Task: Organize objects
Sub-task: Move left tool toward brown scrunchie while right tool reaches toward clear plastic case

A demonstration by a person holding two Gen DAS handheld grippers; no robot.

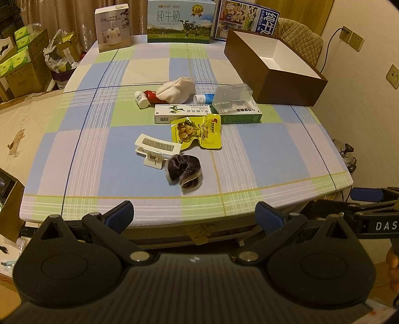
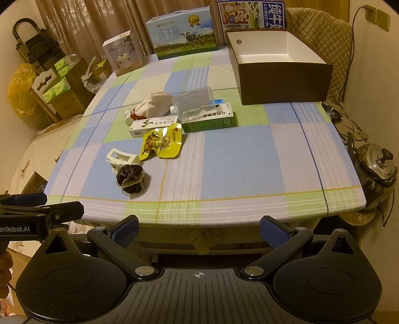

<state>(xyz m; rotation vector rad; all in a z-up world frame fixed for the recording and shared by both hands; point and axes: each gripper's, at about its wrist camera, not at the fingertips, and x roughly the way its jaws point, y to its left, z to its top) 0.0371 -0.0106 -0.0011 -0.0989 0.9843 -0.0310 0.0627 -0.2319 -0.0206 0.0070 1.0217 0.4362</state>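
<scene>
Upper left of the left wrist view: white box (image 1: 113,27) marked "J10"; beside it, top centre, milk carton (image 1: 180,21) reads "纯牛奶" with "PURE MILK" beneath and a gold seal, digits unclear. Right edge, the other gripper's arm (image 1: 374,219) shows "DAS". Lower left of the right wrist view, a black gripper arm (image 2: 25,224) reads "enRobot.AI"; print on the small boxes mid-table is too small to read.

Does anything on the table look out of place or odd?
Yes. The small items lie in a loose heap mid-table, and a clear plastic case rests tilted on the green box. The brown box stands empty.
</scene>
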